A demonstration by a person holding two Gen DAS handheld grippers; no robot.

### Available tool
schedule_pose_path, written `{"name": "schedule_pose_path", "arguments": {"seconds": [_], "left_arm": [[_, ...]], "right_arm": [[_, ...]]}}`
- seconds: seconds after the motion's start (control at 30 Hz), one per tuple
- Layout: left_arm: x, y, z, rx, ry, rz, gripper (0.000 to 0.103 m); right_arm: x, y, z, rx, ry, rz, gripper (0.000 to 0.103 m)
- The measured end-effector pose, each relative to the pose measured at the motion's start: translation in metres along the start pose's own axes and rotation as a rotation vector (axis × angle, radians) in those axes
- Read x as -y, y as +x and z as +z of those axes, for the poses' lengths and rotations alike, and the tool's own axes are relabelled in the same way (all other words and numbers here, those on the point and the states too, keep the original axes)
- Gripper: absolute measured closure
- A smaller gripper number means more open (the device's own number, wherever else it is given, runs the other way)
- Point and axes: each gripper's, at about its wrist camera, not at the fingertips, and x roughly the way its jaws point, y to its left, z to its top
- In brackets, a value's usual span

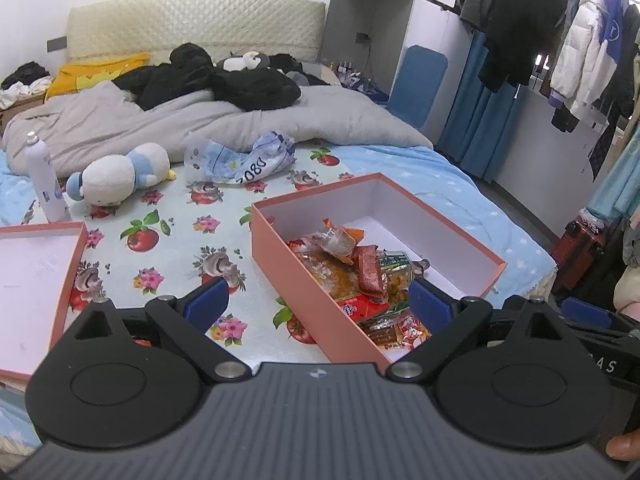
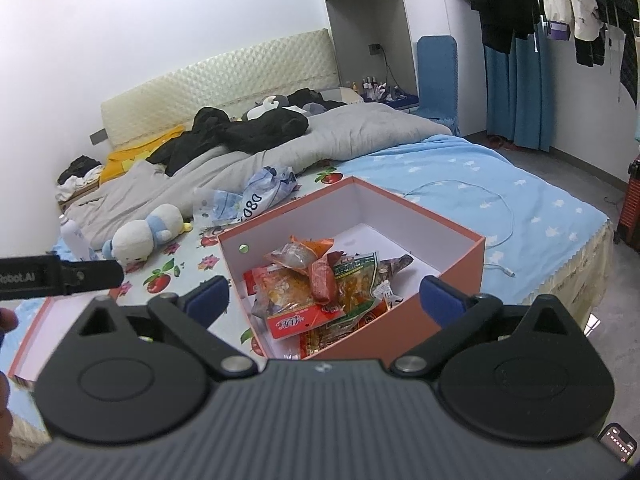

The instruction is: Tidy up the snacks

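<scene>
Both tongs stand wide apart with nothing between the pads. Left tongs (image 1: 318, 296): blue fingertips spread, hovering above the near long wall of the salmon-pink box (image 1: 288, 264); one tip is over the fruit-print bed sheet (image 1: 168, 248), the other over the box interior. Right tongs (image 2: 324, 294): fingertips spread across the box's near corner, one tip outside the box over the sheet, the other over the box's near rim.

Snack packets (image 2: 320, 292) lie heaped in the near end of the box, just ahead of and below both tongs, touching neither. A red stick packet (image 1: 370, 274) lies on top of the heap; a red flat pack (image 2: 298, 320) sits nearest the right tongs. Far end of the box is bare white.

Box lid (image 1: 28, 292) lies inside-up toward the left edge of the bed, well apart from the box. Plush toy (image 1: 120, 174), spray can (image 1: 44, 180) and a crumpled plastic bag (image 1: 244, 160) lie farther up the bed.
</scene>
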Motion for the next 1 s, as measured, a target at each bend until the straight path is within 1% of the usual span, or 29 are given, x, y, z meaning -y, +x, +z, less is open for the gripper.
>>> {"name": "schedule_pose_path", "arguments": {"seconds": [0.13, 0.23, 0.67, 1.0], "left_arm": [[-0.0006, -0.0002, -0.0002, 0.001, -0.008, -0.016, 0.005], [-0.0006, 0.0013, 0.0004, -0.004, -0.009, -0.012, 0.005], [0.0015, 0.0057, 0.0029, -0.022, 0.007, -0.017, 0.004], [-0.0007, 0.0008, 0.005, -0.02, 0.011, -0.02, 0.004]], "right_arm": [[-0.0012, -0.0004, 0.0008, 0.007, 0.011, -0.005, 0.0], [-0.0026, -0.0019, 0.0022, 0.016, 0.004, -0.005, 0.0], [0.0004, 0.0028, 0.0059, 0.0, 0.001, -0.005, 0.0], [-0.0045, 0.0032, 0.0085, -0.009, 0.0, 0.022, 0.0]]}}
